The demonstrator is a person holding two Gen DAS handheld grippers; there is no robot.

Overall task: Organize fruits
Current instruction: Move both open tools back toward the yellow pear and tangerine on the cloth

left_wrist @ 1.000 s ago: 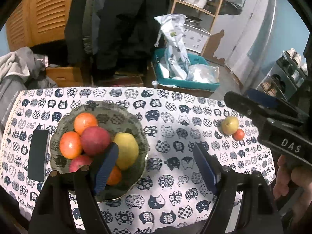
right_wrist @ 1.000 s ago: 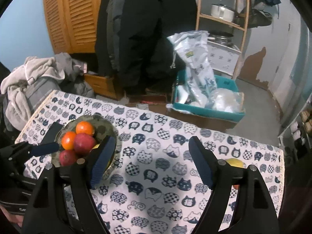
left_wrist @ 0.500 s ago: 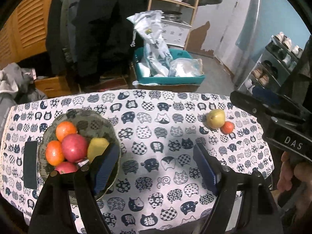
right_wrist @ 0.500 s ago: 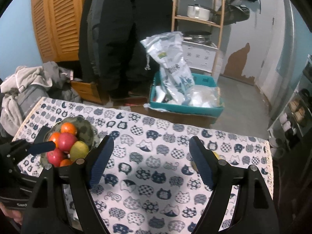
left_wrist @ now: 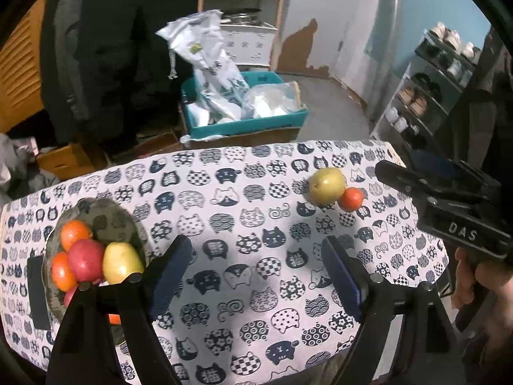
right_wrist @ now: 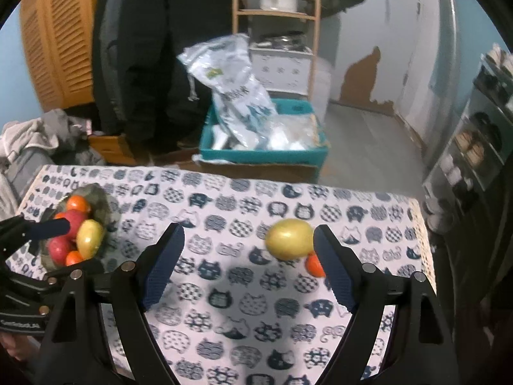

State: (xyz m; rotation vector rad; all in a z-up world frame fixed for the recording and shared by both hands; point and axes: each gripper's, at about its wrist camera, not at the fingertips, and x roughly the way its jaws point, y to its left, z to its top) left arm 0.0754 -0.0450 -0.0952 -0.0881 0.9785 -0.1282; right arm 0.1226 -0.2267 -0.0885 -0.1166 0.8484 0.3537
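Most of the sorting looks done. The table [left_wrist: 243,192], under its cat-print cloth, carries a bowl [left_wrist: 105,215] at the left, and that bowl already holds a heap of fruit: a red apple [left_wrist: 85,260], a yellow pear [left_wrist: 120,261] and a few oranges [left_wrist: 75,229]. What is left, as far as I can judge, sits well apart on the far right of the cloth: a second yellow pear [right_wrist: 290,239] with a small orange [right_wrist: 312,264] touching it on its near right side. Those two would need carrying across to the bowl.

The right gripper [right_wrist: 247,266] hangs just on the near side of that loose pair, its jaws opening, with the pear just inside its right finger and nothing pressed between the blue pads. The left gripper [left_wrist: 256,279] hovers over bare cloth between the bowl and the loose fruit, jaws also opening, empty, touching nothing that I can see.
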